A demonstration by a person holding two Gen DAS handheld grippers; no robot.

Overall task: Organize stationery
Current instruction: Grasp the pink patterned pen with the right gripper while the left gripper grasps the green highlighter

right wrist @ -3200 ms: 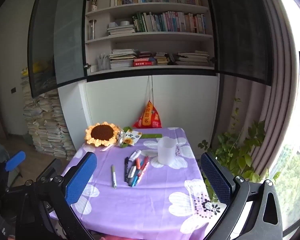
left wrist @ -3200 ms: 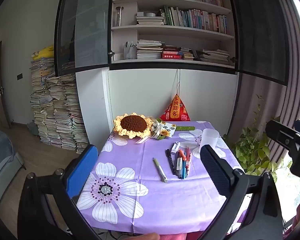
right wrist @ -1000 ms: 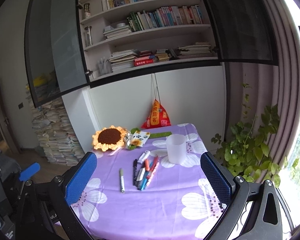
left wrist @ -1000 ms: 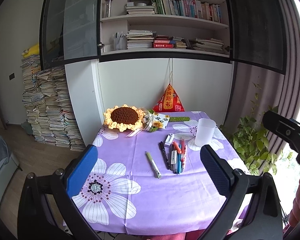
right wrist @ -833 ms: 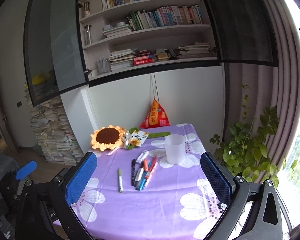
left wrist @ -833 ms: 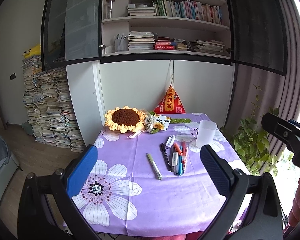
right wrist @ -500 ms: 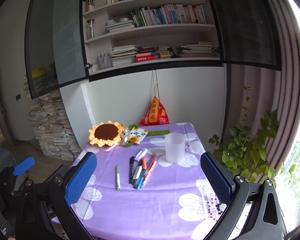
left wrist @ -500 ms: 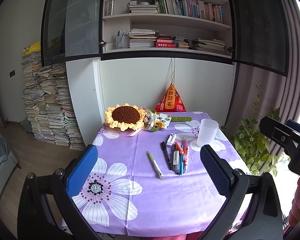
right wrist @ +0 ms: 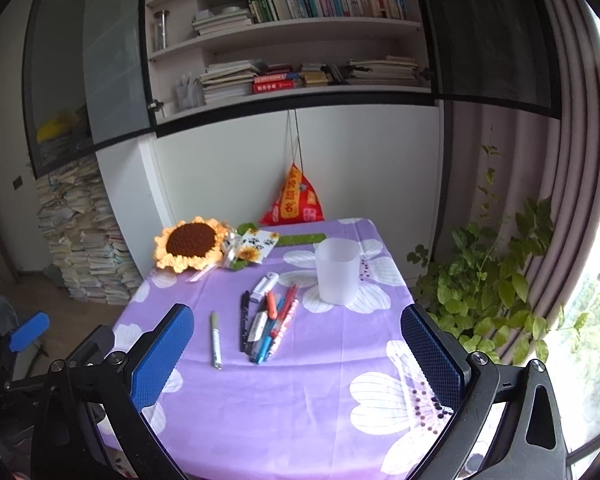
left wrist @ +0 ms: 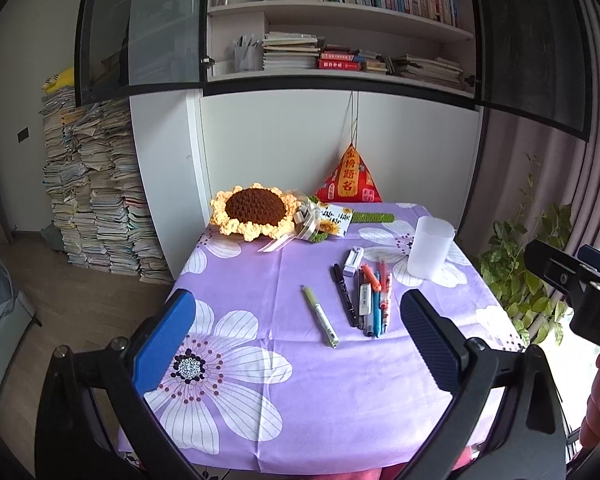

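Several pens and markers [left wrist: 366, 300] lie in a loose bunch on the purple flowered tablecloth [left wrist: 259, 400], with a single green-capped marker [left wrist: 320, 316] apart to their left. A frosted white cup [left wrist: 430, 253] stands upright behind them on the right. The same pens [right wrist: 269, 320], lone marker [right wrist: 215, 338] and cup [right wrist: 337, 271] show in the right wrist view. My left gripper [left wrist: 297, 340] is open and empty, held above the table's near half. My right gripper [right wrist: 297, 356] is open and empty, also short of the pens.
A crocheted sunflower [left wrist: 253, 210], a small flower card [left wrist: 334, 220], a green strip [left wrist: 370, 218] and a red pyramid pouch [left wrist: 350, 180] sit at the table's far edge by the wall. A leafy plant [right wrist: 492, 280] stands right of the table; paper stacks [left wrist: 95, 208] stand left.
Both grippers have drifted slightly closer to the table and tilted a little; the pens and cup look somewhat nearer. Nothing on the table has moved.
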